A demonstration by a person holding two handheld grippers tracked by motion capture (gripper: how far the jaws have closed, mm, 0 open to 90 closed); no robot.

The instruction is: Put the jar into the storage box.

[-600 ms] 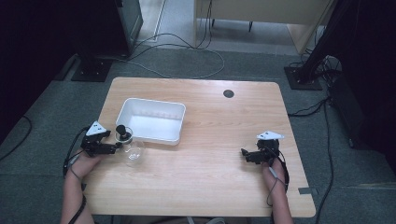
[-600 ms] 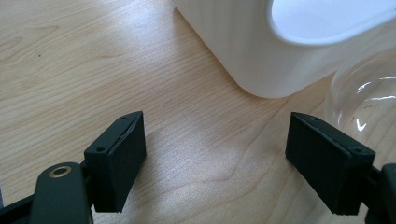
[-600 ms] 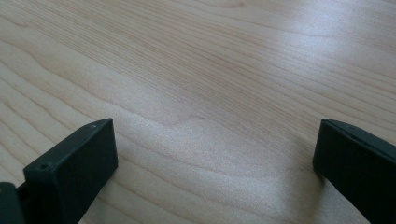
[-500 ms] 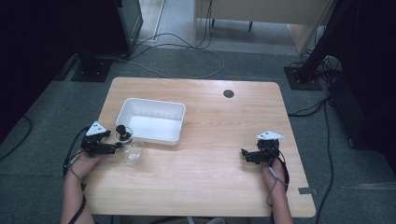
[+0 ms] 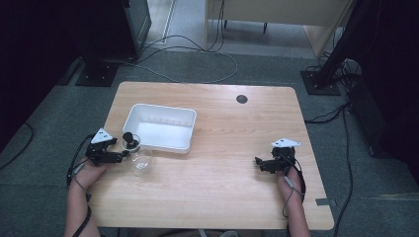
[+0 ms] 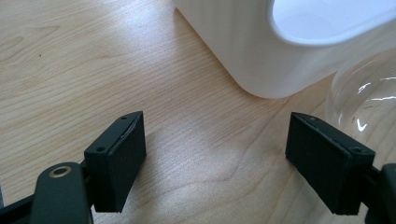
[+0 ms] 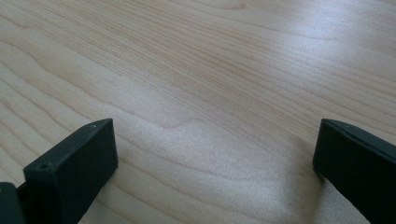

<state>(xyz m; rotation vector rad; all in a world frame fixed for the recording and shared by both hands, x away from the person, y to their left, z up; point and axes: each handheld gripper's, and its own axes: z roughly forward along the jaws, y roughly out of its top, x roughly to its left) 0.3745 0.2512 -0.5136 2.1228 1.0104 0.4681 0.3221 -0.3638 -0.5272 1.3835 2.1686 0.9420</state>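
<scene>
Clear glass flask (image 5: pixel 141 160) with a black stopper stands left of centre on the bench (image 5: pixel 222 148), touching the white tray (image 5: pixel 159 127), where released left tongs (image 5: pixel 118 156) seem poised to grasp it; right tongs (image 5: pixel 258 162) rest released.

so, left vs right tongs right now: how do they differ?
The left tongs sit at the table's left edge, right beside a clear glass jar and the white tray; the right tongs sit near the right edge over bare wood. The left tongs' own view shows the tray's corner and the jar's glass close to one jaw; the right tongs' view shows just wood grain. Shared: both stand wide open, holding nothing, low over the table.
</scene>
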